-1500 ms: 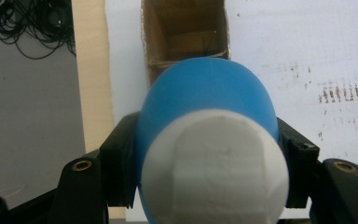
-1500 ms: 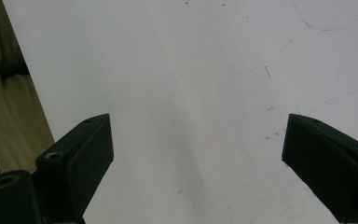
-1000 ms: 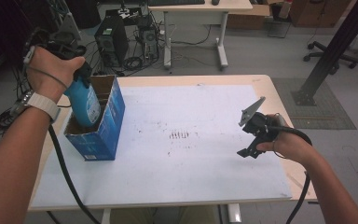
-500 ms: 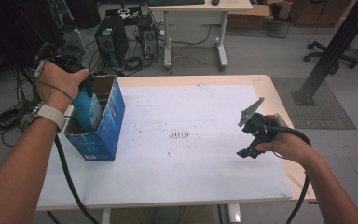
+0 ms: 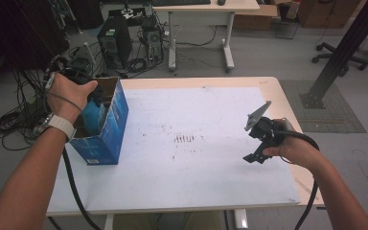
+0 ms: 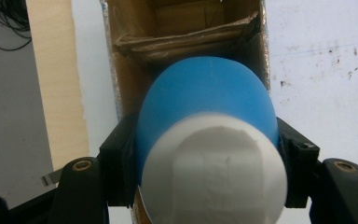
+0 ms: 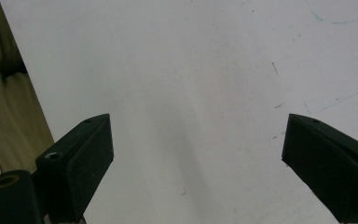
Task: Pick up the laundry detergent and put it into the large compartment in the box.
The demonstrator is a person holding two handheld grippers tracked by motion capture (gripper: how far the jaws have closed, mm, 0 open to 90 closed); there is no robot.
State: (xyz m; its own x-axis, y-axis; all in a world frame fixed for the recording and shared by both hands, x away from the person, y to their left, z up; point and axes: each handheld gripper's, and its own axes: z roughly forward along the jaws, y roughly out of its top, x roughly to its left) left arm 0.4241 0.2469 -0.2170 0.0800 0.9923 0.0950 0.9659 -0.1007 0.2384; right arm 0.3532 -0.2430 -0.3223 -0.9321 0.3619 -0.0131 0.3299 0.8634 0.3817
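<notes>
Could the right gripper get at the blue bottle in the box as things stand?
Probably not. The blue bottle sits low inside the blue box, clamped by the left gripper, with the left hand over the opening. The right gripper hangs open across the table.

Blue bottle [image 6: 205, 100], white-capped, upright inside open blue box [image 5: 109, 136].

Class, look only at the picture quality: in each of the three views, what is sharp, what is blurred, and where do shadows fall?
High view: evenly lit, sharp white table sheet. Left gripper view: the round blue plastic bottle with its white cap sits too close, soft-edged. Right gripper view: soft shadow on the sheet between the black jaws of the right hand-held gripper.
</notes>
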